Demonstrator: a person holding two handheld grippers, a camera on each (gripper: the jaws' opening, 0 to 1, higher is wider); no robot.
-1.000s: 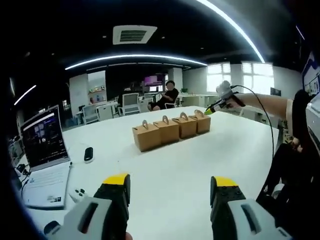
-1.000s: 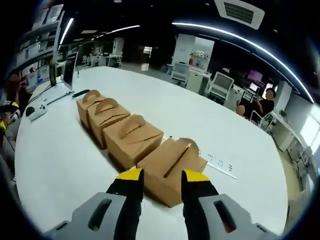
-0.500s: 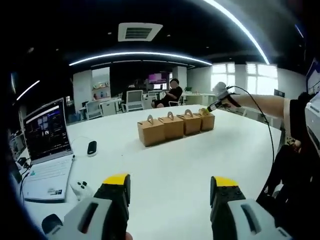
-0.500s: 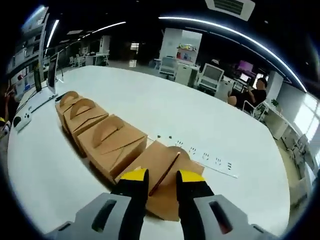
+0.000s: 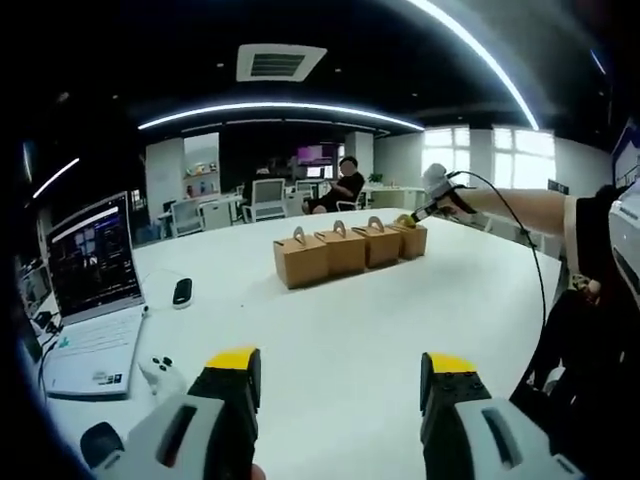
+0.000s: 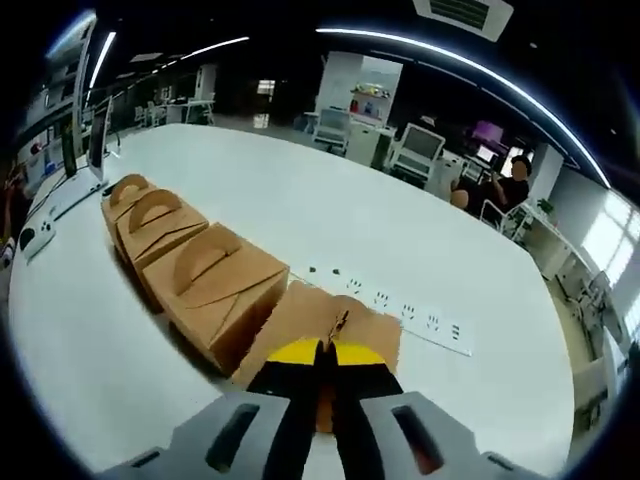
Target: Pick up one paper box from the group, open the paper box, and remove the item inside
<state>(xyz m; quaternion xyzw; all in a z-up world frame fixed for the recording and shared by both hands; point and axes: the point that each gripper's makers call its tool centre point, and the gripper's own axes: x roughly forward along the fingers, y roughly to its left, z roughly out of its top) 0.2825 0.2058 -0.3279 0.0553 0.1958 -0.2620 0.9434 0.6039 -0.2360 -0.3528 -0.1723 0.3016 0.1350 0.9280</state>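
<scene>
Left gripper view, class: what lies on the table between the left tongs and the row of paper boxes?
Nothing: in the left gripper view, bare white table stretches from the open left tongs to the row of paper boxes.

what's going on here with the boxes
A person holds tongs in each hand over a white table with four brown paper boxes in a row. The right tongs have shut on the handle of the end box, which sits on the table beside the next box. The left tongs hang open, well back from the row, near a laptop.
</scene>
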